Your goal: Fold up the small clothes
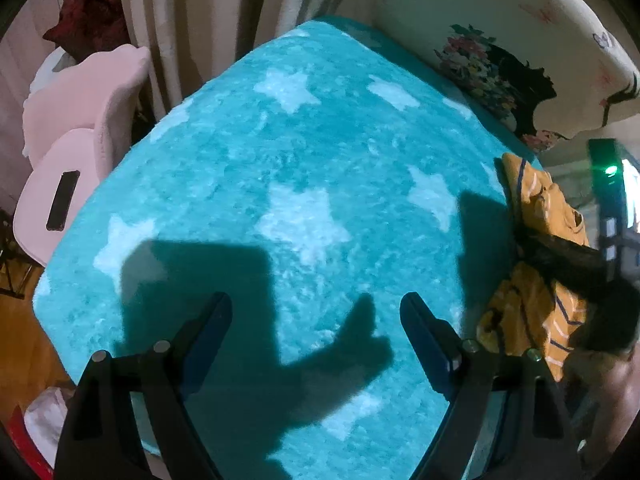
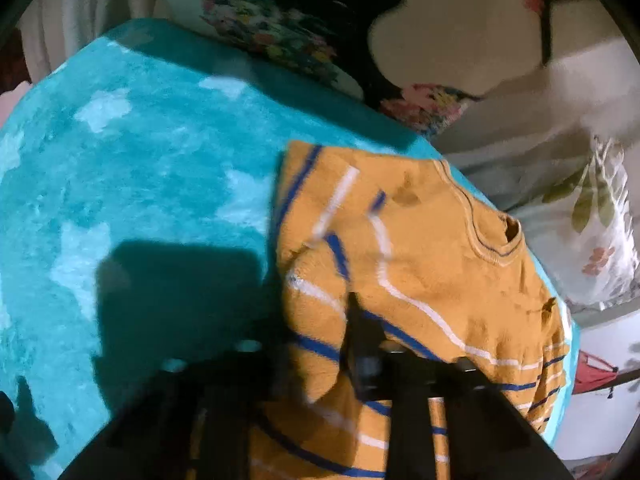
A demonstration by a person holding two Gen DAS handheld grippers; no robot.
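A small mustard-yellow shirt (image 2: pixel 420 248) with blue and white stripes lies bunched at the right side of a turquoise star-patterned blanket (image 2: pixel 140 168). My right gripper (image 2: pixel 348 320) is shut on a fold of the shirt near its lower left part; the cloth drapes over the fingers. In the left wrist view the shirt (image 1: pixel 536 312) shows at the right edge, with the right gripper's dark body over it. My left gripper (image 1: pixel 316 312) is open and empty above the bare blanket (image 1: pixel 300 160), well left of the shirt.
A pink chair (image 1: pixel 72 128) with a dark phone (image 1: pixel 62 200) on its seat stands left of the blanket. Curtains (image 1: pixel 192 12) hang behind. A cream printed cushion (image 1: pixel 500 40) lies at the back right. A floral pillow (image 2: pixel 600 216) sits right of the shirt.
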